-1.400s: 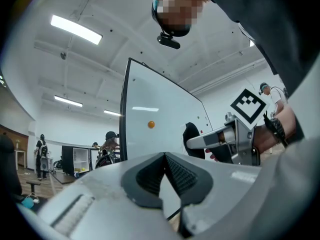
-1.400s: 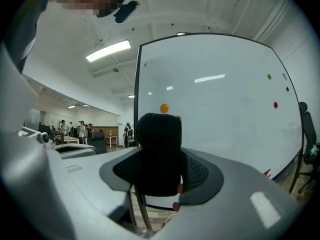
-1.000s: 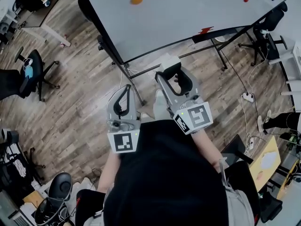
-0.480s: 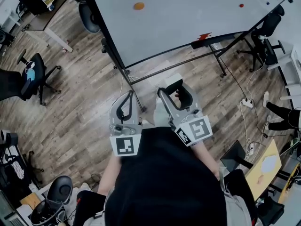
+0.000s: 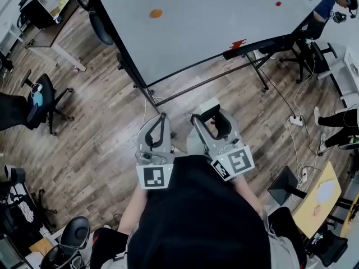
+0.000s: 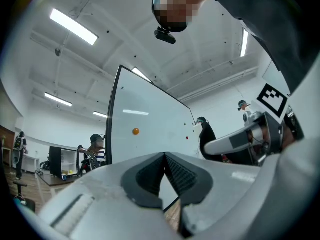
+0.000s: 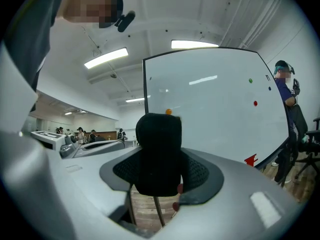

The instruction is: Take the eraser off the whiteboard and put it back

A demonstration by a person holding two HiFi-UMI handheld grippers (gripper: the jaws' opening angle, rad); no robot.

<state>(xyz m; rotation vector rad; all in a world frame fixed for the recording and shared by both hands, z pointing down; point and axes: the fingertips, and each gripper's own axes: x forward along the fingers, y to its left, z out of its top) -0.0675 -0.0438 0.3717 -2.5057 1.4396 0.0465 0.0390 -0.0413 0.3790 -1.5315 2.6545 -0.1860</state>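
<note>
My right gripper [image 5: 209,114] is shut on the eraser [image 5: 208,106], a white block in the head view. In the right gripper view its black felt side [image 7: 159,153] fills the gap between the pads. I hold it level, short of the whiteboard [image 5: 213,21], which stands ahead on a black frame with its tray [image 5: 255,45] along the lower edge. My left gripper [image 5: 162,117] hangs beside the right one, shut and empty; its pads meet at the tip [image 6: 164,156]. An orange magnet [image 5: 156,13] and a red one [image 5: 278,4] sit on the board.
The whiteboard's black stand legs [image 5: 139,80] spread over the wooden floor in front of me. Office chairs [image 5: 38,97] stand at the left. Another person [image 5: 335,1] stands at the board's far right end. A power strip [image 5: 296,120] and cables lie at the right.
In the head view both grippers have drawn back from the board's lower bar, the eraser still held. A person has come into view at the top right.
</note>
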